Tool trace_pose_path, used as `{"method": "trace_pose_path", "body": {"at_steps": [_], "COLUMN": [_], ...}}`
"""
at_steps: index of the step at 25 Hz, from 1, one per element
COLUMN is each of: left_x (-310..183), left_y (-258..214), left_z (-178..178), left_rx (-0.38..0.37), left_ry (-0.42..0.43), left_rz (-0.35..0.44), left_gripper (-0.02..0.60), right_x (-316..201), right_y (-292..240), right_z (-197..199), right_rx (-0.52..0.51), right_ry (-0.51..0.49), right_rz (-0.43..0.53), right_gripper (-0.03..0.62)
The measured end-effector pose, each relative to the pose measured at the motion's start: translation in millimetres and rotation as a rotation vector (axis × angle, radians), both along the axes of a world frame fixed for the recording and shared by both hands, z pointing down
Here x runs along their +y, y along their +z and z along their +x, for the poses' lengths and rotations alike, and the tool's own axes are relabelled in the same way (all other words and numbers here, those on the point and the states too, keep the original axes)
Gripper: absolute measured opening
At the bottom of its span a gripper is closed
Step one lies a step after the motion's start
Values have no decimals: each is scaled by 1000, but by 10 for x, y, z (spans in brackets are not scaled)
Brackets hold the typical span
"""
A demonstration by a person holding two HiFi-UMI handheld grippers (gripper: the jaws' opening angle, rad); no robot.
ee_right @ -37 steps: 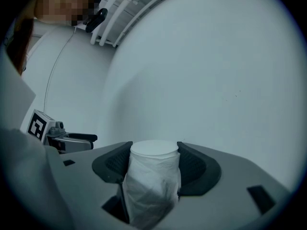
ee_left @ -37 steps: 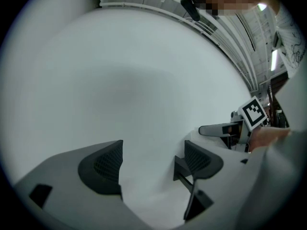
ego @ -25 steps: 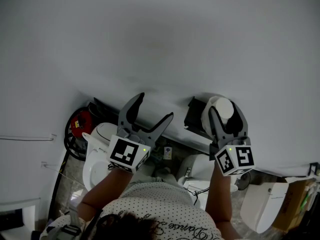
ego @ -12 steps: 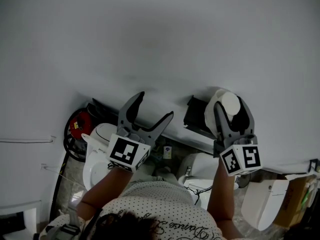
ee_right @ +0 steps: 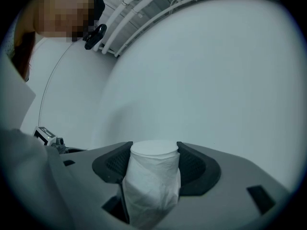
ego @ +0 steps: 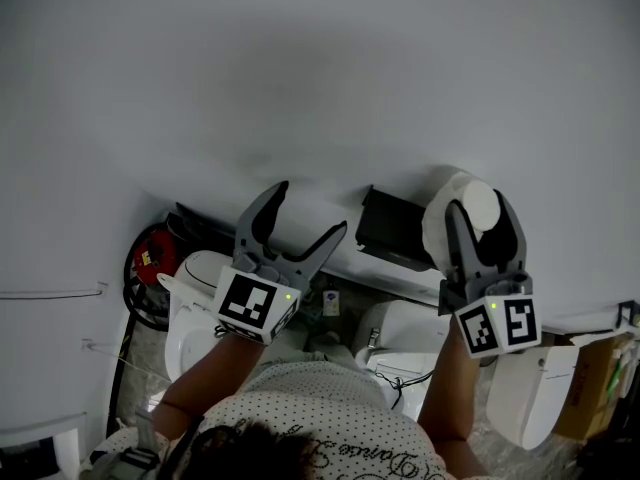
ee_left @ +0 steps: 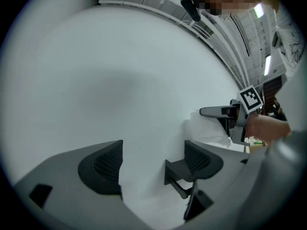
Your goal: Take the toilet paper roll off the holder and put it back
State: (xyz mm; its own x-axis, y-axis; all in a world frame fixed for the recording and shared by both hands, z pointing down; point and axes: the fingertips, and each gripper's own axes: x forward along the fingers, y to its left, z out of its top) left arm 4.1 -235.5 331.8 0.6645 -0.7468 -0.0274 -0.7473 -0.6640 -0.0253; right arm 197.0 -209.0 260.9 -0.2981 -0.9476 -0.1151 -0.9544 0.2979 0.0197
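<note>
Grip suits the toilet paper roll point(ee_right: 152, 188), probably light and crushable: the right claw point(ee_right: 153, 158) presses its sides, half closed, while the left claw point(ee_left: 154, 163) stands wide open, empty.

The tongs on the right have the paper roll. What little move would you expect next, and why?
Probably a short sideways move bringing the toilet paper roll toward the black holder on the wall, lining it up to slide on. The right tongs are clamped on the roll, which sits clear of the holder, and the holder looks bare.
</note>
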Motion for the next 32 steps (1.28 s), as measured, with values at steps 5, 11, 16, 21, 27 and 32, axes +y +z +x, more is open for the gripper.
{"method": "trace_pose_path", "body": {"at_steps": [5,11,16,21,27,32], "left_x": [38,62,85,117,167,196], "left_y": [-21,-49,-39,11,39,38], "left_z": [58,88,106,101,134,172], "left_rx": [-4,4,15,13,13,16], "left_ry": [20,29,38,44,64,77], "left_rz": [-3,11,2,-8,-16,-16], "left_gripper": [385,385,385,376,364,356], "right_x": [106,312,446,572,689,788], "right_y": [-37,-1,94,185,271,307], "right_z": [125,140,83,2,-80,-137], "right_rx": [-2,-1,0,-9,-27,-37], "right_ry": [32,25,-1,-22,-45,-60], "right_rz": [6,9,6,-9,-13,-17], "right_gripper": [293,293,291,291,291,291]}}
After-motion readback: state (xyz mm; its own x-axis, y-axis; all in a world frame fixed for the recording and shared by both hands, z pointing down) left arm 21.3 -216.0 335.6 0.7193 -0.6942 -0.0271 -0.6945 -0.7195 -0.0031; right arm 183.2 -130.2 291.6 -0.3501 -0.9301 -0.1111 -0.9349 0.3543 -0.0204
